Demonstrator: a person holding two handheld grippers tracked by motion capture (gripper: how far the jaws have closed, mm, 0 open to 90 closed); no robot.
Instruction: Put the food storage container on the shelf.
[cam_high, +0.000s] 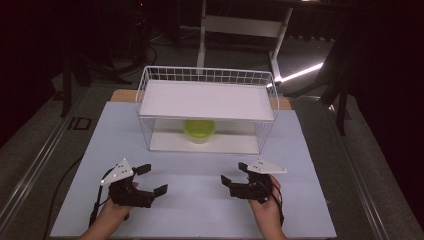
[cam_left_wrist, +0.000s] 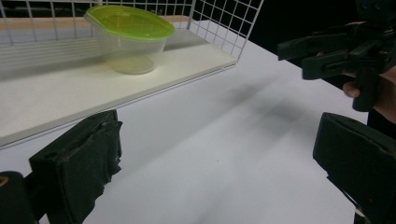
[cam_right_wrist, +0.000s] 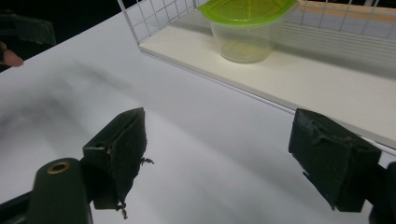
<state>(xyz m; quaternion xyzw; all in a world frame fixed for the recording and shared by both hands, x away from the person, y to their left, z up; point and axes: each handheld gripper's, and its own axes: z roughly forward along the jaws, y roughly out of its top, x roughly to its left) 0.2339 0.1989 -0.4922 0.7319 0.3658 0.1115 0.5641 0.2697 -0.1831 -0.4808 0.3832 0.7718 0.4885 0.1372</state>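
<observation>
I hold my left gripper (cam_high: 151, 180) and my right gripper (cam_high: 233, 173) low over the white bench (cam_high: 200, 210), near its front edge and well apart from each other. Both sets of fingers are spread wide and released, grasping nothing. Ahead of me stands a white wire rack (cam_high: 207, 107) with two shelves. On its lower shelf, under the upper one, sits a clear tub with a green lid (cam_high: 199, 131), upright near the middle.

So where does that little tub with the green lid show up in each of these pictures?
High view: tub at centre, on the wire rack's lower shelf.
Left gripper view: tub at upper left.
Right gripper view: tub at top, right of centre.
Shared landmark: the rack's white lower shelf.
</observation>
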